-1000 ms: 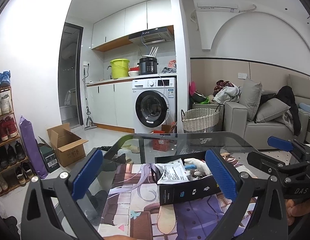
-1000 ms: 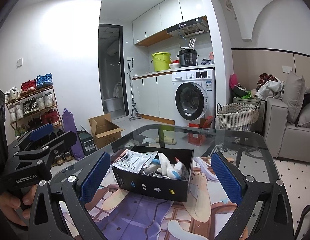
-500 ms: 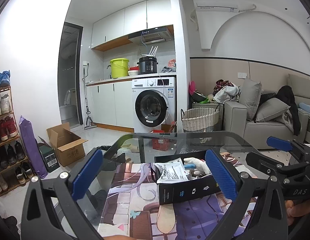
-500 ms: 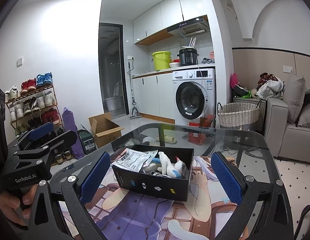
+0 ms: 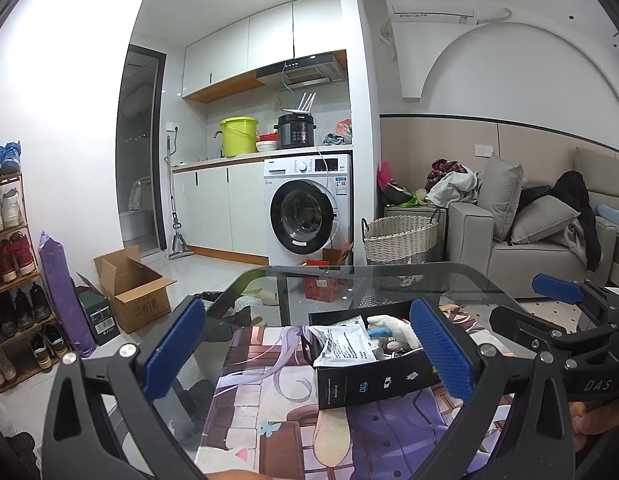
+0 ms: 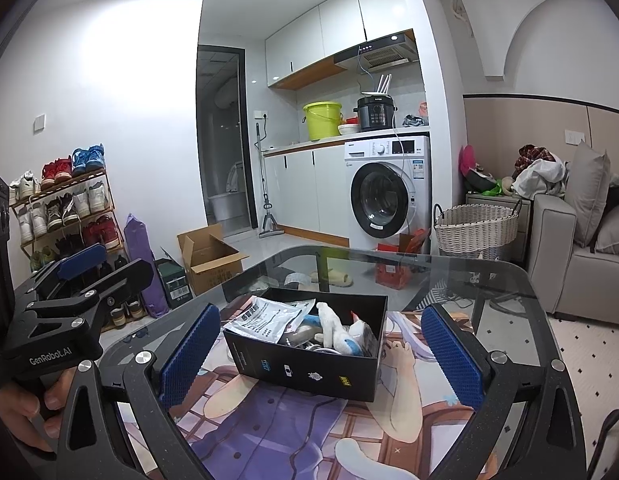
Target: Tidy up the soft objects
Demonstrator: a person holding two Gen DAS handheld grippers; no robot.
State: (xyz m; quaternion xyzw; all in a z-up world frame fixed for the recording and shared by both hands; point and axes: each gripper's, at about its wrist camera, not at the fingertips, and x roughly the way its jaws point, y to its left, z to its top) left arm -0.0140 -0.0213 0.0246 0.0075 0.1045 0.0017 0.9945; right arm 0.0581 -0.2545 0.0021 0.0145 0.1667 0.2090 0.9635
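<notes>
A black open box (image 6: 309,368) (image 5: 373,384) sits on a printed mat (image 6: 293,432) on the glass table. Inside lie a white sachet (image 6: 263,318) (image 5: 343,346), a white and blue plush toy (image 6: 335,330) (image 5: 389,326) and other small items. My right gripper (image 6: 319,360) is open, its blue pads well apart on either side of the box, short of it. My left gripper (image 5: 305,354) is open too, with the box ahead toward its right pad (image 5: 439,350). Each gripper shows in the other's view, held by a hand (image 6: 25,404).
The glass table's (image 6: 489,280) far edge lies just past the box. Beyond stand a washing machine (image 6: 383,196), a wicker basket (image 6: 475,230), a cardboard box (image 6: 209,260), a shoe rack (image 6: 65,208) at left and a sofa (image 5: 529,240) at right.
Both grippers stay open and have hardly shifted. The box appears slightly nearer and higher in the right wrist view.
</notes>
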